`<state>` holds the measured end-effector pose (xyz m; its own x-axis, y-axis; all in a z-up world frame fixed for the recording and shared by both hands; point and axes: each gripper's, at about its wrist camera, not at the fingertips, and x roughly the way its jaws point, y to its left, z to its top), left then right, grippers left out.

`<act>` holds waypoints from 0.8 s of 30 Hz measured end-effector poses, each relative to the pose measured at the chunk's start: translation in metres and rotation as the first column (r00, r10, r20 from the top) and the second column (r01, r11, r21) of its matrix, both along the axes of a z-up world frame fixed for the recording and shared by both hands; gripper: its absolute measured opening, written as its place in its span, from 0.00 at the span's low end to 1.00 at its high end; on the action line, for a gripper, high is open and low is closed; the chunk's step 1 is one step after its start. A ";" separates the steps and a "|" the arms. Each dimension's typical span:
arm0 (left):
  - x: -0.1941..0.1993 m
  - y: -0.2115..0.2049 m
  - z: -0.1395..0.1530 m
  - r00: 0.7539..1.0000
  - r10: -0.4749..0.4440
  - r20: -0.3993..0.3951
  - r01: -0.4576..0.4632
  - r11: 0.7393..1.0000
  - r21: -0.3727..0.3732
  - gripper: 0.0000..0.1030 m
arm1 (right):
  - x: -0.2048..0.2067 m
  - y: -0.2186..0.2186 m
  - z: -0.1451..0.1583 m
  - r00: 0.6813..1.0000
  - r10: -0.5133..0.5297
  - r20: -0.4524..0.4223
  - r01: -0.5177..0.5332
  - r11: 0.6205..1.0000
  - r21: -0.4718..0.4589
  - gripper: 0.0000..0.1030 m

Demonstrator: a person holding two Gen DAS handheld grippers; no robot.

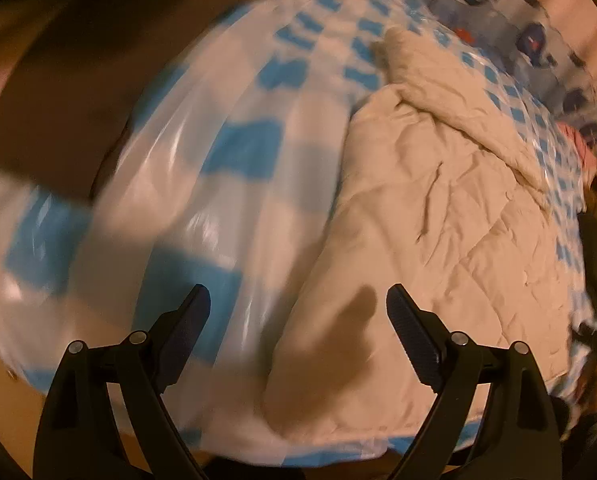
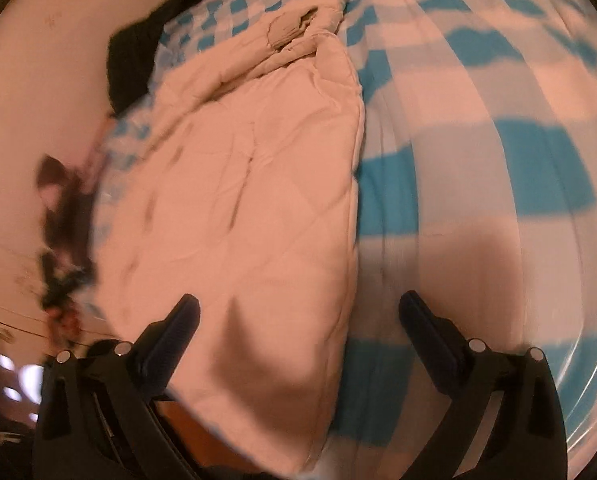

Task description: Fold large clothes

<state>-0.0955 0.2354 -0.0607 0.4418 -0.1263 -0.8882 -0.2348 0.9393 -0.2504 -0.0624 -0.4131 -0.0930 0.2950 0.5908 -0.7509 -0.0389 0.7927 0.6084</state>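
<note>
- Hovering over the near end of the cream quilted padded garment (image 1: 438, 220), the left hand-held gripper (image 1: 298, 304) has its jaws wide apart with nothing between the pads; only a shadow falls on the fabric beneath it.
- Straddling the garment's long folded edge, the right hand-held gripper (image 2: 298, 312) is equally empty, its jaws spread and one finger over the cream fabric, the other over the sheet beside it.
- Lying lengthwise on the glossy blue-and-white checked plastic sheet (image 1: 234, 148), the garment looks already doubled once, with a rumpled collar or sleeve end at its far end.
- Risk: closing at the garment's edge could pinch the slippery sheet along with the fabric, so a lift would drag the sheet and everything on it.
- Risk: the padding is thick, so a shallow bite on the top layer alone may peel that layer up and undo the existing fold.
- Risk: both views are smeared, which suggests quick travel; a grab made at speed may miss the corner or catch uneven amounts on each side, leaving a skewed fold.
- Risk: the dark crumpled cloth (image 2: 138, 44) beyond the garment's far left corner could be swept or buried if the garment is flipped that way.
</note>
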 end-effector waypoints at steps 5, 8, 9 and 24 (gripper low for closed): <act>-0.009 -0.014 -0.017 0.999 -0.051 -0.016 0.049 0.994 -0.096 0.83 | -0.010 -0.004 -0.007 0.998 -0.005 -0.055 0.013 0.989 0.149 0.93; -0.012 -0.029 -0.012 0.995 -0.096 0.012 0.096 0.981 -0.170 0.84 | -0.013 -0.002 -0.006 0.997 0.038 -0.068 -0.018 0.962 0.274 0.93; -0.013 -0.033 -0.008 0.994 -0.107 0.031 0.111 0.977 -0.184 0.85 | -0.013 0.001 -0.005 0.997 0.047 -0.065 -0.028 0.965 0.262 0.93; -0.009 -0.040 -0.029 0.980 -0.171 -0.098 0.157 0.979 -0.129 0.83 | -0.021 0.035 -0.004 0.972 0.216 -0.087 -0.197 0.962 0.189 0.94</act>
<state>-0.1044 0.1956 -0.0894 0.3082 -0.2975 -0.9036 -0.1119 0.9319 -0.3449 -0.0838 -0.3781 -0.0966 0.0771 0.7570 -0.6489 -0.1180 0.6532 0.7480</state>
